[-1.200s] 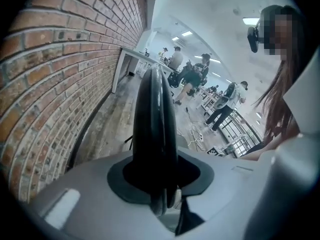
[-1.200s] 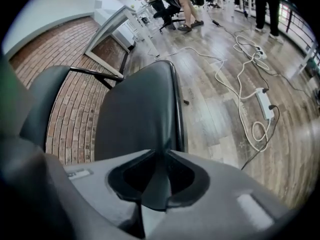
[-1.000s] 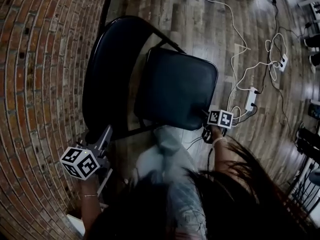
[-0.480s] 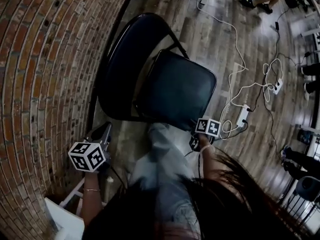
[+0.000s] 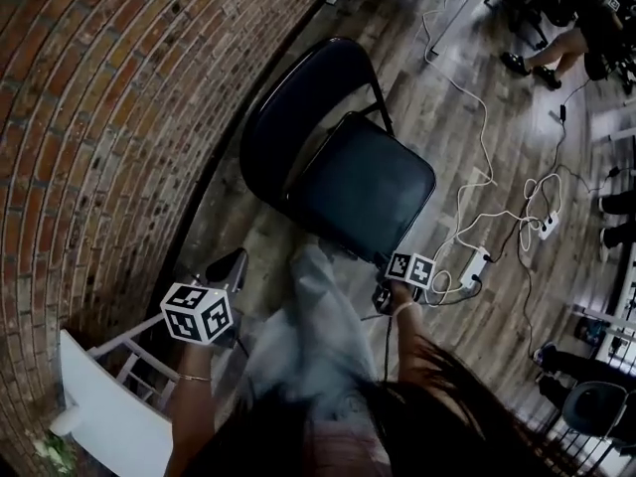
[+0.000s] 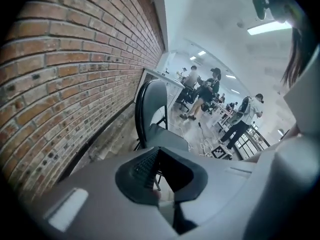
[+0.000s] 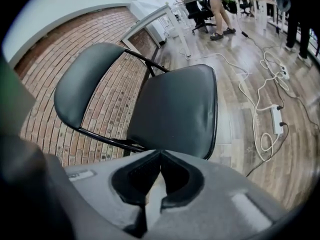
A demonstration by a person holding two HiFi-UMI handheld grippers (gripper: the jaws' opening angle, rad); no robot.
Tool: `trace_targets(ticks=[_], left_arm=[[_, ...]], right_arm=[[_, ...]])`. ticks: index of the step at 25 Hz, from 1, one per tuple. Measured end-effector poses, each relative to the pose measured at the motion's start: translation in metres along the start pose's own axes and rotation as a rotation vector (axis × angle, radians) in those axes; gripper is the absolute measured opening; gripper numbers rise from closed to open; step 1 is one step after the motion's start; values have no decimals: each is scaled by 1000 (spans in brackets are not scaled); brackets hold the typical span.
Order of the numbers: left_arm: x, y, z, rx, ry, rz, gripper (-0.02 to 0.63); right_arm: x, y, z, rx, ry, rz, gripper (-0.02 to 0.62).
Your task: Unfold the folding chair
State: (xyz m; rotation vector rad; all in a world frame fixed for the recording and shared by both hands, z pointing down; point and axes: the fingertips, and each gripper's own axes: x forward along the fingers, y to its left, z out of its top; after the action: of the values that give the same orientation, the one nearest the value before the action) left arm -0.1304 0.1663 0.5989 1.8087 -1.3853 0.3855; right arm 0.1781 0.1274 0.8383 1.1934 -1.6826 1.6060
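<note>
Wooden floor bears our folding chair, seemingly open, so we hold left gripper and just-closed right gripper clenched, empty.

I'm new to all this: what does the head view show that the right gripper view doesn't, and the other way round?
Only the head view shows the left gripper with its marker cube, the person's dark hair, and a white slatted piece of furniture by the wall. Only the right gripper view shows the jaws of the right gripper close up: they have just closed and meet with nothing between them. Both show the black padded folding chair standing open, the red brick wall, and a white power strip with cables on the wooden floor.
</note>
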Motion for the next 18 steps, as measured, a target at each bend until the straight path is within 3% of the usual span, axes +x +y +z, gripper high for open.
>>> trace_targets(ticks=[4,11,18], left_arm=[[-40,-22,-20,-17,-39,16,-3],[-88,-75,-37,27,-99,77,-3],[-116,-99,-56,-153,-212,89,-3]], right_arm=[[-19,12,-12,-61,-4,12,-6],[-65,20,-24,-181,-44,-6,-8],[-107,29,-36,-283,-70,-21,-8]])
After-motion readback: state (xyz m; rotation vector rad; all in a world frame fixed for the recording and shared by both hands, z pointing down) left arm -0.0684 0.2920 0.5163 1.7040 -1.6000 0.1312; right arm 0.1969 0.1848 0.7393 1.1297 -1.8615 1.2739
